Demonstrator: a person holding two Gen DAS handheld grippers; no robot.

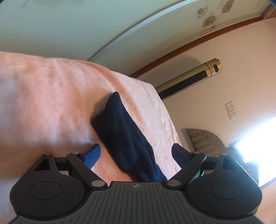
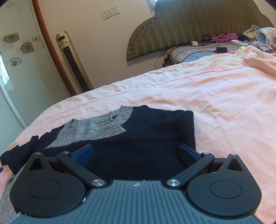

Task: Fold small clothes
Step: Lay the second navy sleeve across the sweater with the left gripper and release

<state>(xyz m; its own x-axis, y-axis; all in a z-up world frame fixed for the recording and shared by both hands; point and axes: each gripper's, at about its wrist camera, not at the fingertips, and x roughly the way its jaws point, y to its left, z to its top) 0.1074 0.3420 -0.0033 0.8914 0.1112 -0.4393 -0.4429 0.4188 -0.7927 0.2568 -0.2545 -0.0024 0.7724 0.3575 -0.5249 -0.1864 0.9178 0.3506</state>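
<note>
Navy sweater part-folded on the pink bed

The sweater (image 2: 138, 131), grey collar up, lies near the bed's (image 2: 215, 96) left edge: one side looks folded in, while a sleeve (image 1: 120, 134) trails out unfolded. Left gripper (image 1: 135, 155) and right gripper (image 2: 136, 155) both hover over it, jaws wide, holding nothing.

Left wrist view: strongly rolled, close over the pink bed cover (image 1: 51, 96), facing along a dark sleeve (image 1: 124, 137) toward the wall. Right wrist view: level, low and near, facing across the sweater (image 2: 138, 137) toward the headboard (image 2: 198, 25). Both views share the gold tower fan (image 1: 189, 77) and wall sockets (image 2: 110, 12).
</note>
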